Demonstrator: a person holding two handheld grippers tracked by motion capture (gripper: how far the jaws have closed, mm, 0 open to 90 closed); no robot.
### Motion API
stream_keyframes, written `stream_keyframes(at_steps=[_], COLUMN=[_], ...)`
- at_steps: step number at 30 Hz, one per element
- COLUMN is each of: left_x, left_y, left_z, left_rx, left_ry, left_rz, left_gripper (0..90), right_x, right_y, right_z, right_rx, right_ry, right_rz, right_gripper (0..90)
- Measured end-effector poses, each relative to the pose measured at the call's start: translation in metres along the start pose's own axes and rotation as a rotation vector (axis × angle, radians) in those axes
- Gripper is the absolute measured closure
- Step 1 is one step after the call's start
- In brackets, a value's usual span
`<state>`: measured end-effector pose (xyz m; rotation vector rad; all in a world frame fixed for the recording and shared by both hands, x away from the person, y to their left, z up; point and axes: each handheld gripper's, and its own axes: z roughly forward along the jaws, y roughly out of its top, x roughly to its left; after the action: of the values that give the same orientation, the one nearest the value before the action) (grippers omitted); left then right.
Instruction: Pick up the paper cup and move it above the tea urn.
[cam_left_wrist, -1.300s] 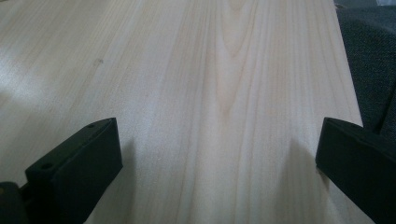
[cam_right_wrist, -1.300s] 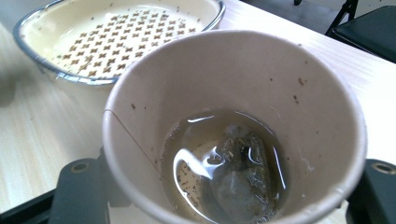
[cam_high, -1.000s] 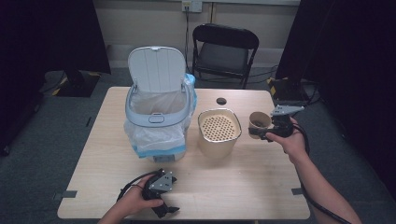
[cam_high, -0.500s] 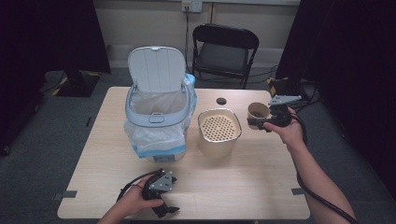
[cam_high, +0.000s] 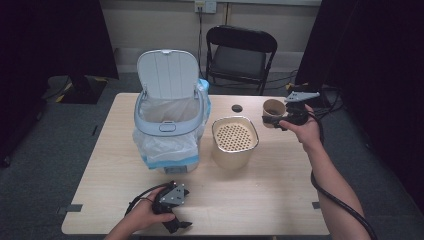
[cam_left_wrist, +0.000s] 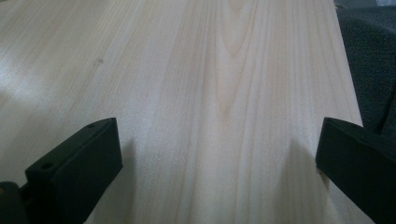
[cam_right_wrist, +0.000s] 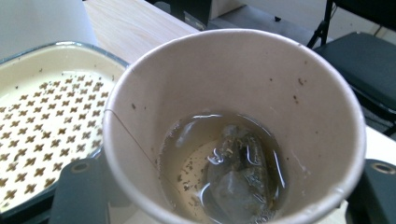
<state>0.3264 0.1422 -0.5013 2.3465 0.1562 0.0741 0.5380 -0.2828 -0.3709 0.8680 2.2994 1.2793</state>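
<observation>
High view: pale wood worktop (cam_high: 280, 200) on grey carpet, black folding chair (cam_high: 241, 52) behind, dark curtains at sides. Lidded bin (cam_high: 170, 125), perforated strainer tub (cam_high: 235, 140) on worktop. Right gripper (cam_high: 280, 119) grasps paper cup (cam_high: 273, 107) above worktop's right edge.
Left gripper view: left gripper (cam_left_wrist: 219, 158) released, jaws wide over bare wood.
Right gripper view: cup holds tea bag (cam_right_wrist: 233, 177) in liquid.

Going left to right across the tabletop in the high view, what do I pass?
White bin lined with a plastic bag, lid up → cream container with perforated insert → brown paper cup held off the table → right gripper clamped on the cup.
</observation>
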Motion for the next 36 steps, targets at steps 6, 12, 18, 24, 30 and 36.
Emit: stream_keyframes(at_steps=[6,12,18,24,30,36], left_x=[0.0,0.0,0.0,0.0,0.0,0.0], left_y=[0.0,0.0,0.0,0.0,0.0,0.0], left_z=[0.0,0.0,0.0,0.0,0.0,0.0], left_rx=[-0.004,0.0,0.001,0.001,0.003,0.002], left_ry=[0.004,0.0,0.0,0.0,0.001,0.0], left_rz=[-0.001,0.001,0.002,0.002,0.005,0.004], left_gripper=[0.0,0.0,0.0,0.0,0.0,0.0], right_x=[-0.005,-0.01,-0.014,-0.014,-0.012,-0.008], right_y=[0.01,0.013,0.019,0.028,0.034,0.041], right_z=[0.008,0.017,0.024,0.029,0.033,0.036], right_rx=[-0.006,-0.002,-0.009,-0.007,-0.005,-0.005], right_ry=[0.004,0.002,-0.009,-0.007,-0.005,-0.006], right_rz=[-0.016,-0.021,-0.025,-0.031,-0.033,-0.053], right_gripper=[27.8,27.8,27.9,27.9,27.9,28.0])
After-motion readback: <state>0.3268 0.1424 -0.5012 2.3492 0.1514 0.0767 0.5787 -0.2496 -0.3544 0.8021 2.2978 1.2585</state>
